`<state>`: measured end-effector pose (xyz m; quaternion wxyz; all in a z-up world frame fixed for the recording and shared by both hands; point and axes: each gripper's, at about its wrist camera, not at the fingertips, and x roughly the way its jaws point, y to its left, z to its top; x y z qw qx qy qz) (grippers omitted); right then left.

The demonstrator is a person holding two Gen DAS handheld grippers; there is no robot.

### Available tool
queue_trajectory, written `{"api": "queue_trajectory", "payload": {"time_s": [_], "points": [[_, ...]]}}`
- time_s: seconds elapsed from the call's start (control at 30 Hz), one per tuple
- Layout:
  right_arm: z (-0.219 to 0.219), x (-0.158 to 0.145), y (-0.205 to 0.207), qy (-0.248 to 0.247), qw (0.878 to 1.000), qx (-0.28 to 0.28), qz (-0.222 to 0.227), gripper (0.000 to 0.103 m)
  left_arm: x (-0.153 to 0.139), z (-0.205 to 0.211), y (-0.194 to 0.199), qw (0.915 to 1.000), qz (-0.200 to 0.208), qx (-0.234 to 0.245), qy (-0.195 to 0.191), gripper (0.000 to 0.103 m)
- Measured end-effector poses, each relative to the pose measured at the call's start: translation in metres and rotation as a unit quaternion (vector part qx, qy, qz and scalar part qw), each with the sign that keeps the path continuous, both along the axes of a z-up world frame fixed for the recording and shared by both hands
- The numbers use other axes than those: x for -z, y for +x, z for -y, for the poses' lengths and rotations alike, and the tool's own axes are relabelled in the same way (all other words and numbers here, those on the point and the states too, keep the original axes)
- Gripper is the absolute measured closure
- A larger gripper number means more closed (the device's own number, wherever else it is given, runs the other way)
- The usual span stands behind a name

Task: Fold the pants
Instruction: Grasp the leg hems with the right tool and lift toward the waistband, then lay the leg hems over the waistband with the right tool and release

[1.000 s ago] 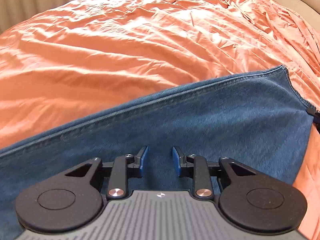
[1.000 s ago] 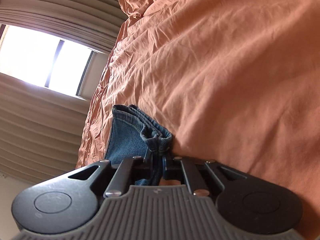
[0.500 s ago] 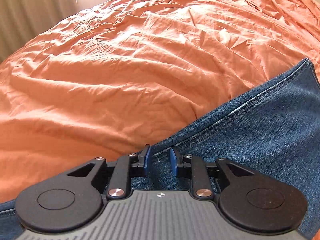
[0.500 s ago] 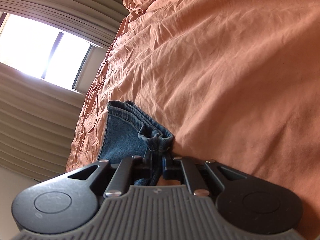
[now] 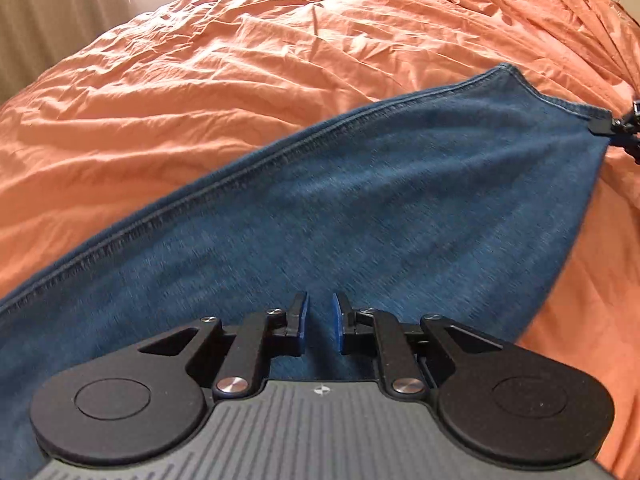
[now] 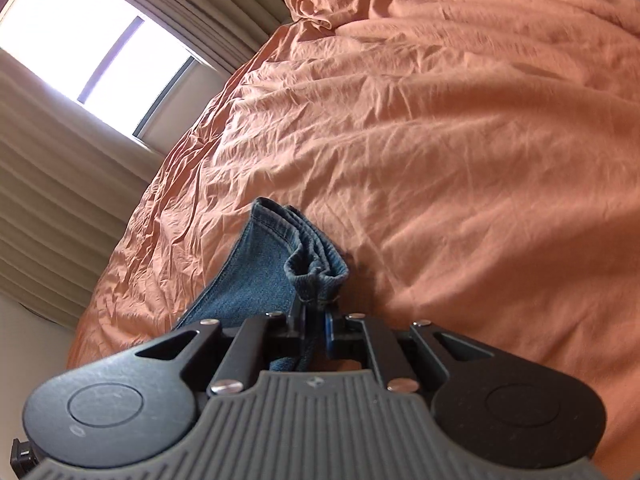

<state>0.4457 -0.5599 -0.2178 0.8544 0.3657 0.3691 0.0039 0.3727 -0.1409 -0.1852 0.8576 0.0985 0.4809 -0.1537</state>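
Blue jeans (image 5: 380,216) lie stretched across an orange bed sheet (image 5: 240,80), their stitched side seam running from lower left to upper right. My left gripper (image 5: 320,320) hovers over the middle of the denim. Its jaws are closing, with a narrow gap still between the blue pads, which press on nothing. In the right wrist view my right gripper (image 6: 316,320) is shut on the bunched hem of the jeans (image 6: 280,264), which is lifted off the sheet. Its tip (image 5: 618,128) also shows at the right edge of the left view, gripping the hem corner.
The rumpled orange sheet (image 6: 460,160) covers the whole bed around the jeans. A bright window (image 6: 80,40) and beige curtains (image 6: 48,184) stand beyond the bed's far side. The sheet bunches into folds (image 5: 560,8) at the far right.
The left gripper slid from the seam edge back over the middle of the denim, and its jaws narrowed. The right gripper rose and rolled, lifting the hem with it.
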Motion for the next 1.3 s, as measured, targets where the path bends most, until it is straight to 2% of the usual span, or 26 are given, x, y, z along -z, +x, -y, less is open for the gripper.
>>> {"api": "queue_trajectory", "payload": {"time_s": [0.13, 0.23, 0.33, 0.47, 0.63, 0.87, 0.97, 1.1, 1.2, 1.3], "points": [[-0.015, -0.039, -0.002, -0.038, 0.999, -0.019, 0.016, 0.100, 0.001, 0.004, -0.034, 0.9997, -0.006, -0.013, -0.021, 0.097], [-0.032, -0.072, -0.004, -0.067, 0.996, -0.036, 0.036, 0.100, 0.000, -0.002, -0.054, 0.9979, -0.023, -0.024, -0.056, 0.094], [-0.056, -0.108, -0.008, -0.086, 0.993, -0.054, 0.060, 0.100, -0.003, -0.007, -0.069, 0.9968, -0.043, -0.012, -0.067, 0.093], [-0.096, -0.155, -0.015, -0.112, 0.986, -0.084, 0.090, 0.100, -0.029, -0.030, -0.094, 0.9952, -0.025, -0.010, -0.094, 0.092], [-0.161, -0.205, -0.024, -0.133, 0.975, -0.126, 0.125, 0.100, -0.070, -0.080, -0.114, 0.9912, 0.014, -0.041, -0.125, 0.092], [-0.272, -0.243, -0.038, -0.139, 0.960, -0.184, 0.160, 0.100, -0.110, -0.159, -0.146, 0.9827, 0.066, -0.099, -0.142, 0.092], [-0.326, -0.238, -0.045, -0.132, 0.955, -0.209, 0.163, 0.100, -0.117, -0.195, -0.157, 0.9756, 0.077, -0.133, -0.157, 0.092], [-0.391, -0.200, -0.053, -0.108, 0.954, -0.243, 0.139, 0.100, -0.114, -0.233, -0.173, 0.9683, 0.083, -0.168, -0.166, 0.092], [-0.436, -0.145, -0.062, -0.088, 0.952, -0.276, 0.095, 0.100, -0.106, -0.260, -0.187, 0.9620, 0.075, -0.193, -0.178, 0.092], [-0.475, -0.083, -0.078, -0.088, 0.947, -0.307, 0.032, 0.099, -0.096, -0.281, -0.199, 0.9588, 0.064, -0.210, -0.180, 0.092]]}}
